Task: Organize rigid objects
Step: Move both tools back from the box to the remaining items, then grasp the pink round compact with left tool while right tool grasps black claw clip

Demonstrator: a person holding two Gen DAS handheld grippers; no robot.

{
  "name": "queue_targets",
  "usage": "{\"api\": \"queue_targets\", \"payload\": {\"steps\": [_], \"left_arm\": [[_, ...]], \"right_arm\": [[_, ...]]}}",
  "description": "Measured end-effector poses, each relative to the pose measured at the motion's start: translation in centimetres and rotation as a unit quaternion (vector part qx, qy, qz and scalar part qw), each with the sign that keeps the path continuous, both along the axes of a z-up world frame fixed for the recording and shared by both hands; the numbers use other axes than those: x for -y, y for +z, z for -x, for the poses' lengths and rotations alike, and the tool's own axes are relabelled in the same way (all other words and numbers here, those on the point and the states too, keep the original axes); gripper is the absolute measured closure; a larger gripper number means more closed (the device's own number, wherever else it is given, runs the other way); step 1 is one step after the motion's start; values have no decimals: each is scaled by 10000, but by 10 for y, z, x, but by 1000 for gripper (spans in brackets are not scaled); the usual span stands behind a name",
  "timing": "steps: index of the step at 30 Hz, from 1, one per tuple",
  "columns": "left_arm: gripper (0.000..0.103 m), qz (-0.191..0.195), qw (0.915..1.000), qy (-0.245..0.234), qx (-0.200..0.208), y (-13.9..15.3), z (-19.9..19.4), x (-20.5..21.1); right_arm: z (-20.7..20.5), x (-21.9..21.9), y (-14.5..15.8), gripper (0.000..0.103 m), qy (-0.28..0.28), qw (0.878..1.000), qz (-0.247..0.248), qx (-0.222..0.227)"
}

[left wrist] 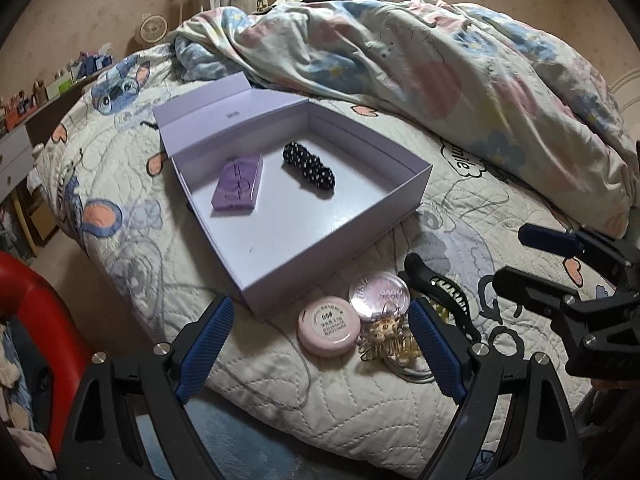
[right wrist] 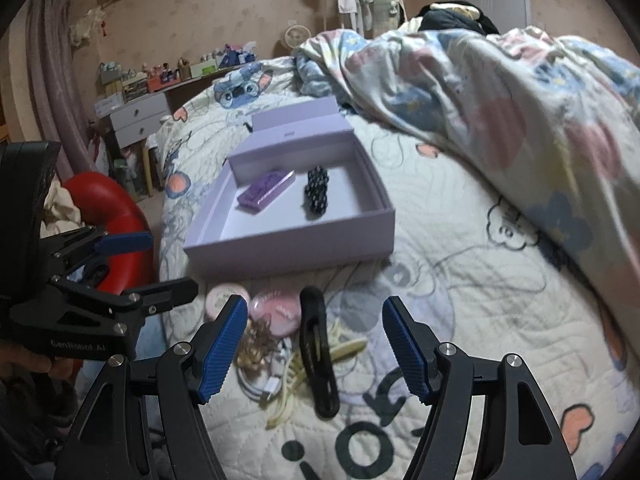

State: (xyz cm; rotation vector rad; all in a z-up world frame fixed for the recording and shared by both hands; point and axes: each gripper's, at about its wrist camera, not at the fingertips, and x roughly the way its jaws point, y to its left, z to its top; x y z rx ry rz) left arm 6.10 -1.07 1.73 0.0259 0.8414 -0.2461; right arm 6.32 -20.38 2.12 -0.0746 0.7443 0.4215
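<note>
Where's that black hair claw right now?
The black claw lies on the quilt in front of the box, right of the pink compacts, framed by the right jaws.

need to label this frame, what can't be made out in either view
- Gold clips, left wrist view: the pile runs behind the left gripper's blue pad, so no count.
- Cable, right wrist view: partly under the clips and black claw clip; its ends are unclear.
- Pink compacts, right wrist view: blurred, lettering unreadable, one cut by the right gripper's pad.
- Box lid print, both views: too small.
</note>
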Motion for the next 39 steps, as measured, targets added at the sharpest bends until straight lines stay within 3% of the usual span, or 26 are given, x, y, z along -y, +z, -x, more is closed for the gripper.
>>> {"api": "queue_targets", "payload": {"steps": [10, 14, 16, 19, 21, 31, 39], "left_arm": [[15, -44, 9999, -41, -150, -25, -6, -1], [25, -23, 9996, -148, -251, -34, -12, -1], [35, -11, 9992, -211, -344, -41, -16, 0], [37, 18, 9987, -267, -435, -49, -19, -1], [45, 39, 9985, -295, -461, -52, -21, -2], [45, 50, 9969, -558, -547, -62, -29, 5], [45, 350, 9953, -550, -716, -68, -36, -1]], "right_arm": [[-4, 1, -25, 37, -6, 9996, -71, -257], [-6, -2, -32, 43, 13, 9995, -28, -302], [-8, -4, -37, 46, 38, 9992, -16, -386], [-11, -4, -43, 48, 25, 9989, 22, -466], [-11, -4, -45, 49, 0, 9989, 64, -470], [-23, -2, -63, 54, -24, 9971, 77, -763], [-31, 2, -75, 59, 3, 9945, -78, -1047]]}}
